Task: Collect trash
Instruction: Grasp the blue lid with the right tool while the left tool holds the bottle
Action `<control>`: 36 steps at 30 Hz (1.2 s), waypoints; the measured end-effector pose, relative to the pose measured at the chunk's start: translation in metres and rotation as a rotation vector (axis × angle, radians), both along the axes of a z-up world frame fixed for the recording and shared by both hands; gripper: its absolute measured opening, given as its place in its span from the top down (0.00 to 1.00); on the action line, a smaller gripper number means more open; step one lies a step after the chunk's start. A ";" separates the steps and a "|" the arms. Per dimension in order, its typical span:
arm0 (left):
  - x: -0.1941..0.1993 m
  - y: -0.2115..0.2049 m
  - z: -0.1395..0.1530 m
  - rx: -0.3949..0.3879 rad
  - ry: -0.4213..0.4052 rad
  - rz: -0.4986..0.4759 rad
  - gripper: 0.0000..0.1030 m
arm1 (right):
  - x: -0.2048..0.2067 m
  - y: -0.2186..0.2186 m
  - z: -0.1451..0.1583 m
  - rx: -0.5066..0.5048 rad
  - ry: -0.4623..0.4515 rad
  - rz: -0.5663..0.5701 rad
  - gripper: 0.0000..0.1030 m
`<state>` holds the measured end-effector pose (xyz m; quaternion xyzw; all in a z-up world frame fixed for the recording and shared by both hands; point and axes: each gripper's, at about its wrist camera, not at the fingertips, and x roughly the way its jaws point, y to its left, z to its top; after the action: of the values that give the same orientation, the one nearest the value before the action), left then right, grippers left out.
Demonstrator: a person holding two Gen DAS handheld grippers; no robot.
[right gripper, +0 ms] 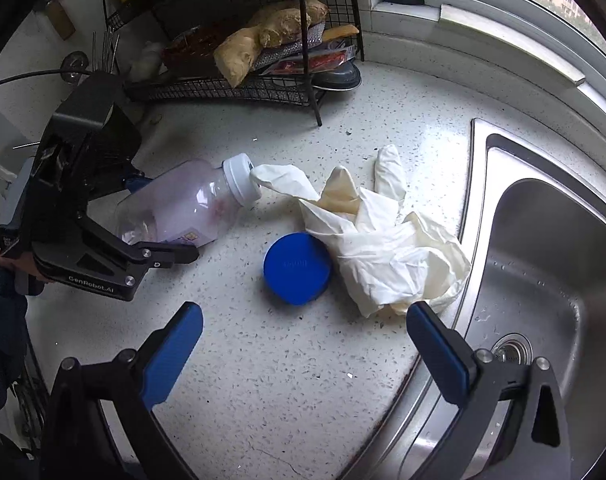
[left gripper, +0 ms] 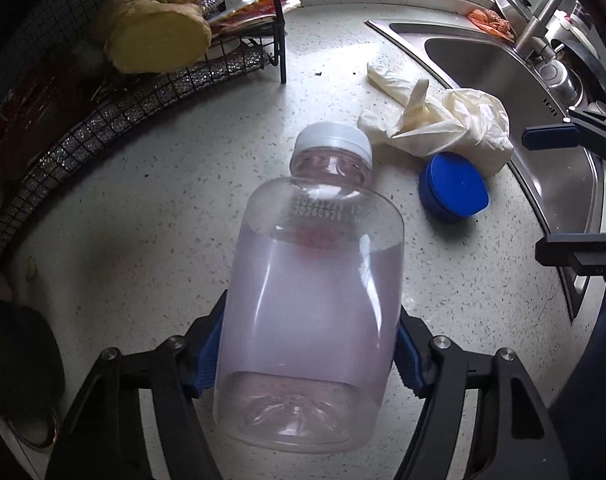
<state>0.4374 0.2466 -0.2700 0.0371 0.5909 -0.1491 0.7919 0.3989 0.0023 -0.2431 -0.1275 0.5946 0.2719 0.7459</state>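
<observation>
A clear plastic bottle (left gripper: pixel 315 276) with a white cap and a little pinkish liquid lies on the speckled counter (left gripper: pixel 151 208). My left gripper (left gripper: pixel 309 332) points down over it, and its blue pads (left gripper: pixel 209 356) press on the bottle's two sides near the base. The right wrist view shows the same bottle (right gripper: pixel 191 204) in the left gripper (right gripper: pixel 163 218), its cap touching crumpled cream rubber gloves (right gripper: pixel 383 252). A round blue lid (right gripper: pixel 297 268) lies beside the gloves. My right gripper (right gripper: pixel 305 316) hangs open just in front of the lid, with nothing between its fingers.
A steel sink (right gripper: pixel 543 260) borders the counter on the right, close behind the gloves. A black wire rack (right gripper: pixel 239 88) with ginger root (right gripper: pixel 263 44) and packets stands at the back. A window sill (right gripper: pixel 503 36) runs behind the sink. A dark round object (left gripper: pixel 19 364) sits at the left edge.
</observation>
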 end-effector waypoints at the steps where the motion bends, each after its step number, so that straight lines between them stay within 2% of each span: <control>1: -0.005 0.002 -0.001 -0.006 -0.002 0.015 0.34 | 0.000 -0.001 -0.001 -0.008 0.000 -0.004 0.01; 4: -0.018 0.003 0.001 -0.043 -0.010 0.065 0.35 | -0.002 0.001 -0.009 -0.015 0.033 -0.015 0.08; 8: -0.028 0.004 0.004 -0.088 -0.006 0.116 0.35 | -0.005 0.010 -0.022 -0.010 0.075 -0.016 0.11; 11: -0.030 0.001 0.005 -0.094 -0.010 0.130 0.36 | -0.001 0.019 -0.036 -0.030 0.095 -0.029 0.15; 12: -0.029 0.001 0.006 -0.096 -0.013 0.135 0.36 | 0.002 0.021 -0.040 -0.033 0.104 -0.036 0.19; 20: -0.016 0.006 0.008 -0.130 -0.016 0.184 0.37 | 0.023 0.047 -0.050 -0.044 0.065 -0.040 0.23; 23: -0.017 0.005 0.008 -0.137 -0.015 0.197 0.37 | 0.029 0.056 -0.052 -0.056 0.038 -0.011 0.34; 25: -0.020 0.004 0.007 -0.132 -0.018 0.207 0.37 | 0.029 0.062 -0.052 -0.069 0.011 0.018 0.51; 26: -0.022 0.001 0.008 -0.123 -0.019 0.209 0.37 | 0.028 0.065 -0.053 -0.074 -0.005 0.035 0.57; 31: -0.042 -0.013 0.020 -0.107 -0.044 0.234 0.37 | 0.008 0.070 -0.047 -0.046 -0.015 0.091 0.58; 36: -0.070 -0.030 0.048 -0.130 -0.105 0.254 0.37 | -0.018 0.063 -0.023 -0.011 -0.059 0.114 0.58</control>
<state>0.3676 0.2166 -0.2216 -0.0816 0.5379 -0.0834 0.8349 0.3812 0.0656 -0.2658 -0.1732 0.5658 0.3068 0.7455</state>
